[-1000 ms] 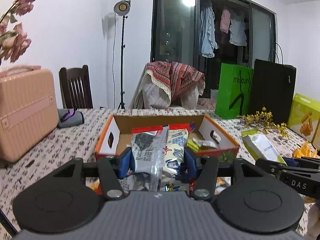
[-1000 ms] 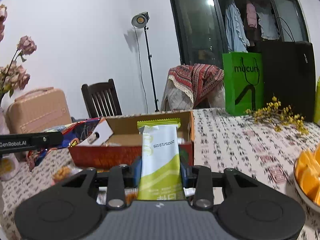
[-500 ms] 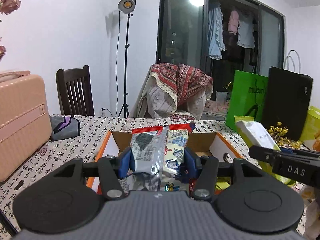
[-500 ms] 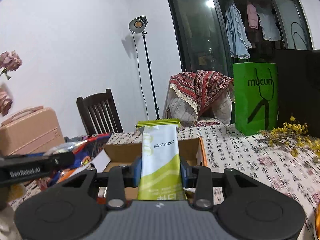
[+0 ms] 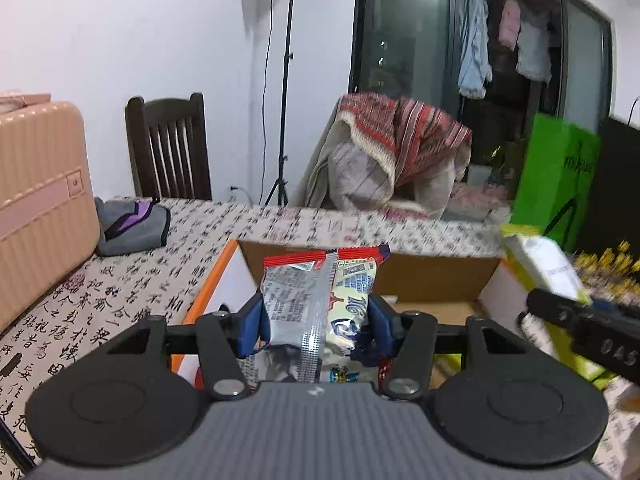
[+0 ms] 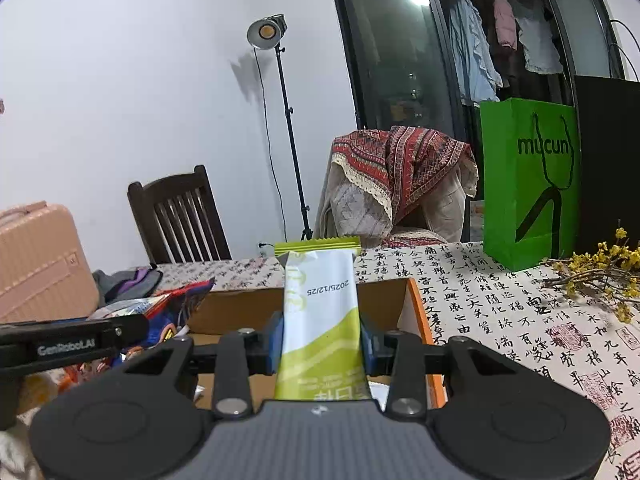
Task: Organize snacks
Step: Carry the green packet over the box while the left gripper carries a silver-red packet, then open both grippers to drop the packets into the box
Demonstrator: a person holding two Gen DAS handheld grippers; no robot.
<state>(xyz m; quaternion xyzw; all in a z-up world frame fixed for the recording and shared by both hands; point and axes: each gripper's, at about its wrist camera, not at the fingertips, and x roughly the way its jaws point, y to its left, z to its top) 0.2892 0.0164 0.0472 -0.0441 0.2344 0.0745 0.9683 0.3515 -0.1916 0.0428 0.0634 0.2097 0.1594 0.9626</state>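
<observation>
A: Left gripper (image 5: 316, 322): we have the jaws clamped on the silver snack packet (image 5: 320, 300), blue pads pressing both its sides. Packet stands upright with its red-striped seal on top.

B: Where is it relative to the box?

A: In the left wrist view it sits in front of the open cardboard box (image 5: 432, 276), over the box's near-left part. The box stands on the table (image 5: 132, 280), which has a calligraphy-print cloth.

B: Right gripper (image 6: 320, 342)?

A: We see it closed on the green-and-white snack packet (image 6: 320, 312). Pads grip its lower half, with the crimped green end up and a printed date visible. It is held above the box's (image 6: 248, 304) near edge, toward the orange-rimmed right wall.

B: Do the two grippers see each other?

A: Yes. The right one with its packet shows at the right edge of the left view (image 5: 580, 320), beside the box's right wall. The left one shows at the left edge of the right view (image 6: 72, 346), its colourful packet (image 6: 168, 308) over the box's left side.

B: What else is on the table?

A: Pink suitcase (image 5: 40, 196) at the left edge, grey-purple pouch (image 5: 132, 224) beside it, green paper bag (image 6: 528, 184) at the far right, yellow flower sprigs (image 6: 600, 276) in front of it. We can't make out the box contents clearly.
</observation>
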